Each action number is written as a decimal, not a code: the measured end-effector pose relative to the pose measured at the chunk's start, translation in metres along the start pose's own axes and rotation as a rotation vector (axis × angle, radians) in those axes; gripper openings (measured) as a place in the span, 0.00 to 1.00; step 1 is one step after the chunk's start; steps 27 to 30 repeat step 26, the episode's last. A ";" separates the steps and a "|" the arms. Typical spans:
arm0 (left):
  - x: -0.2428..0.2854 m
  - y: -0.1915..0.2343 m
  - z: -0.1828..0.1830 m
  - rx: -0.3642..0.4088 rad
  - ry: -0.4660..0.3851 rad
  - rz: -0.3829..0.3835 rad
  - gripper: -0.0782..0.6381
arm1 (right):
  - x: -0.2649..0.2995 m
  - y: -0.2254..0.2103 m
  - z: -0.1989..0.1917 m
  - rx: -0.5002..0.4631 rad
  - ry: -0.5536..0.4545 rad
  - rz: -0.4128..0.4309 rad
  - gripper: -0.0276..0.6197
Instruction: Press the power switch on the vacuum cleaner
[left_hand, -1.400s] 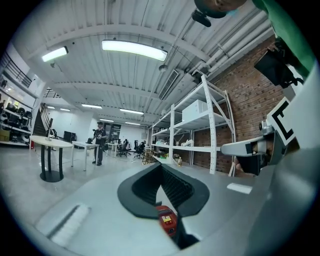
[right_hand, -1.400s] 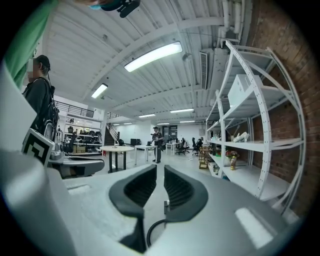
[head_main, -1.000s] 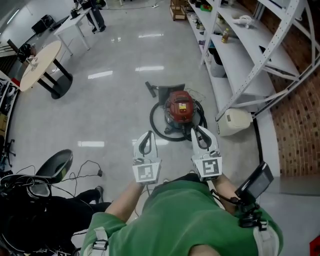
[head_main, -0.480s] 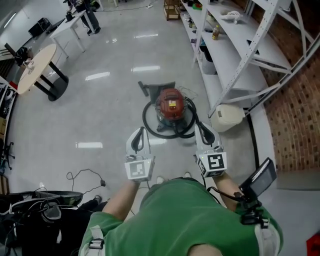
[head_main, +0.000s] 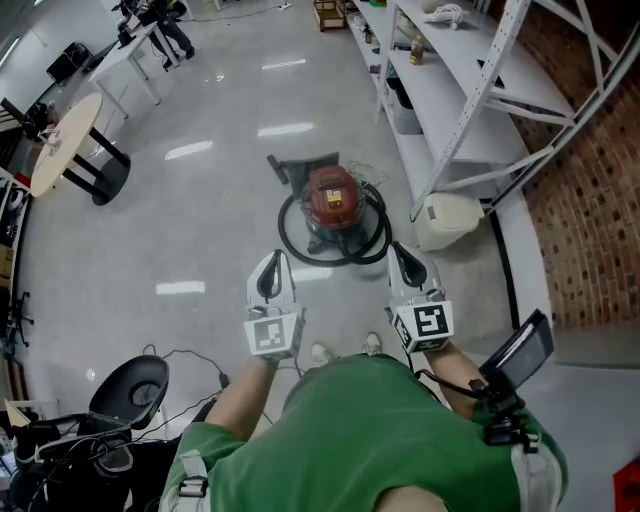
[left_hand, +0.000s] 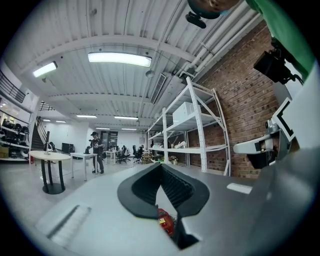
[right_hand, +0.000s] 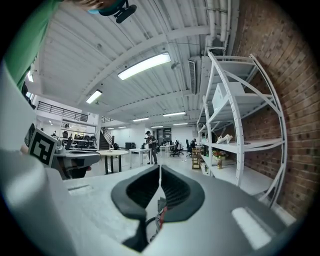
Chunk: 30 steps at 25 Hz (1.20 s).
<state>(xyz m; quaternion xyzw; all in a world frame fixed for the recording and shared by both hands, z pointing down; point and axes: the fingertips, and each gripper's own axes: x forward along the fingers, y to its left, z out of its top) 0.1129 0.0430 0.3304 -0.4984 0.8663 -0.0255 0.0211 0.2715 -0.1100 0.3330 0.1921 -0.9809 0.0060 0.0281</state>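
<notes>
item 1, vacuum cleaner (head_main: 333, 197): red drum on the floor (head_main: 200, 230), black hose (head_main: 284, 235) looped round its base, just beside the foot of the white shelf rack (head_main: 450, 110). we cannot pick out its power switch, nor tell whether it is on or off.

item 2, left gripper (head_main: 273, 268): jaws closed tip to tip with nothing between them. it is held in the air short of the vacuum cleaner and does not touch it.

item 3, right gripper (head_main: 402, 262): jaws likewise together and empty, also apart from the vacuum cleaner.

progress: in our judgement the scene fits 2 stages equally. the grippers may be near the drum ahead of a press, or clear of it after one. no view settles which.

containers: the drum is closed and its contents are hidden. the rack's shelves carry a bottle (head_main: 419, 50) and a white bundle (head_main: 445, 14). a cream casing (head_main: 450, 220) sits on the floor beside the rack, and we cannot tell what it holds.
</notes>
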 end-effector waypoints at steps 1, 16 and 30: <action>-0.001 -0.001 -0.001 -0.002 0.001 0.001 0.12 | -0.002 0.000 -0.001 0.001 0.003 0.000 0.06; -0.003 -0.001 -0.008 -0.017 0.015 0.004 0.12 | 0.003 0.004 -0.007 0.004 0.014 0.017 0.05; 0.001 0.002 -0.008 -0.017 0.023 0.016 0.12 | 0.011 0.003 -0.004 -0.001 0.010 0.024 0.05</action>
